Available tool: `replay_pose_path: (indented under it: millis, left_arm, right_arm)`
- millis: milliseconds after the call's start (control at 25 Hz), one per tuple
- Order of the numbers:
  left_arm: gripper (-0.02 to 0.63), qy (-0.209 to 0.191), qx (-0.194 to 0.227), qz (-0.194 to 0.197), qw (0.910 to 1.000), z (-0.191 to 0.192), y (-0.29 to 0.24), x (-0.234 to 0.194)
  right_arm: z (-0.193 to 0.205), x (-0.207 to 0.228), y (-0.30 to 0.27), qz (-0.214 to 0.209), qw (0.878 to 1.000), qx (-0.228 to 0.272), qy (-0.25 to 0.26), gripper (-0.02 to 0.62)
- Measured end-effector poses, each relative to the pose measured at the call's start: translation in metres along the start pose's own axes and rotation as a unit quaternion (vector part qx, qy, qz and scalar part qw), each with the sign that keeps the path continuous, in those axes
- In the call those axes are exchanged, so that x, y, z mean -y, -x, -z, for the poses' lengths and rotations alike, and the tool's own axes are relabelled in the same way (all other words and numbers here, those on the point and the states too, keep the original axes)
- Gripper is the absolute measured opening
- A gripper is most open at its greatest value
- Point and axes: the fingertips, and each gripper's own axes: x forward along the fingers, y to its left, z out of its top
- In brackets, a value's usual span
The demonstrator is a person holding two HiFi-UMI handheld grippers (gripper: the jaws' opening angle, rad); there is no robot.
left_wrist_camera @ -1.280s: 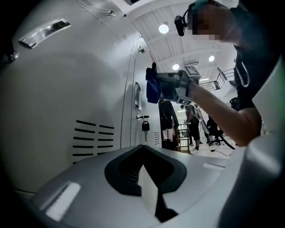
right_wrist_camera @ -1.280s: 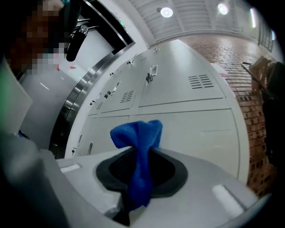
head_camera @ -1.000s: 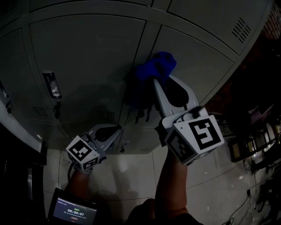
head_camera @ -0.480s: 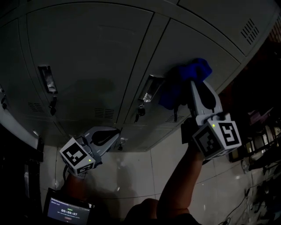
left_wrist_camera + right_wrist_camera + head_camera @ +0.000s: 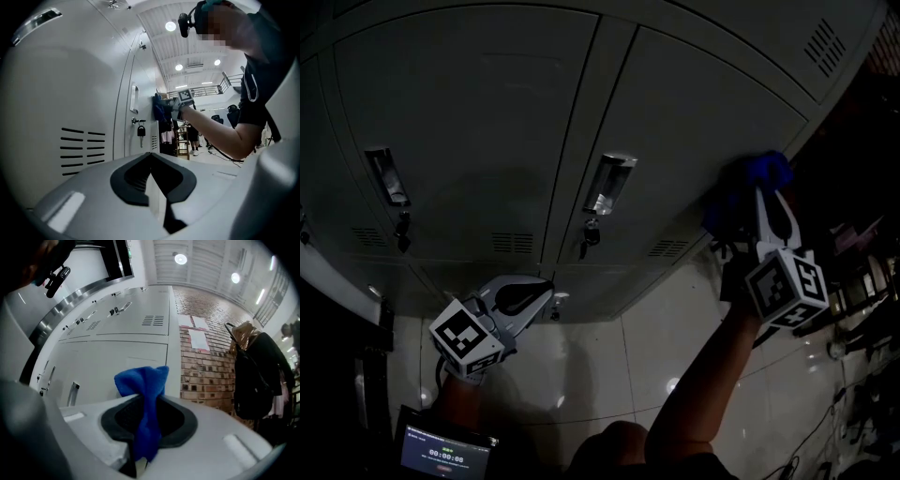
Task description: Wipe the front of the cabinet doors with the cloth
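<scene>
Grey metal locker doors (image 5: 487,141) fill the head view. My right gripper (image 5: 759,192) is shut on a blue cloth (image 5: 750,183) and presses it against the right edge of the right-hand door (image 5: 694,141). In the right gripper view the blue cloth (image 5: 145,399) bunches out between the jaws, with the grey door (image 5: 117,362) just beyond. My left gripper (image 5: 546,292) hangs low near the cabinet's bottom edge, shut and holding nothing. In the left gripper view, the left gripper (image 5: 151,161) points along the door fronts toward the cloth (image 5: 161,110).
Recessed handles (image 5: 609,183) (image 5: 382,173) with padlocks (image 5: 589,234) and vent slots (image 5: 511,244) sit on the doors. Tiled floor (image 5: 609,366) lies below. A brick wall (image 5: 206,348) and a hanging dark jacket (image 5: 260,376) stand right of the lockers. A small screen (image 5: 441,455) is at bottom left.
My right gripper has carried the cloth rightward across the right-hand door, from near its handle to its right edge. The left gripper has stayed low.
</scene>
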Motion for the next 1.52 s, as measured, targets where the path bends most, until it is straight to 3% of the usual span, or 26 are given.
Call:
replay_pose_path:
  millis: [160, 280, 400, 600, 880, 1040, 1360, 1520]
  left_arm:
    - [0.006, 0.003, -0.002, -0.002, 1.0000, 0.003, -0.001, -0.003]
    - [0.006, 0.005, -0.004, -0.003, 1.0000, 0.005, 0.000, -0.004]
    - [0.006, 0.007, -0.005, -0.003, 1.0000, 0.006, 0.000, -0.005]
    - [0.006, 0.009, -0.001, -0.011, 0.9999, 0.004, 0.001, -0.007]
    - [0.006, 0.005, 0.013, -0.020, 0.9997, -0.006, 0.008, -0.013]
    - [0.006, 0.000, 0.008, -0.021, 0.9998, -0.004, 0.008, -0.012]
    - [0.006, -0.004, -0.014, -0.014, 0.9998, 0.011, 0.007, -0.002]
    - [0.006, -0.003, -0.007, -0.015, 0.9999, 0.010, 0.007, -0.002]
  right_arm:
    - [0.007, 0.008, 0.000, 0.016, 1.000, -0.006, 0.003, 0.075]
    - [0.005, -0.007, 0.008, 0.000, 1.000, 0.008, -0.010, 0.075]
    - [0.000, -0.057, 0.017, -0.038, 0.999, 0.027, -0.016, 0.075]
    - [0.001, -0.155, 0.022, -0.136, 0.990, 0.037, -0.027, 0.075]
    - [0.040, -0.219, 0.011, -0.206, 0.978, 0.027, -0.008, 0.075]
    - [0.054, -0.222, 0.000, -0.189, 0.981, 0.036, 0.010, 0.075]
    - [0.056, -0.196, -0.002, -0.184, 0.981, 0.053, -0.030, 0.075]
    - [0.060, -0.169, 0.000, -0.157, 0.986, 0.043, -0.034, 0.075]
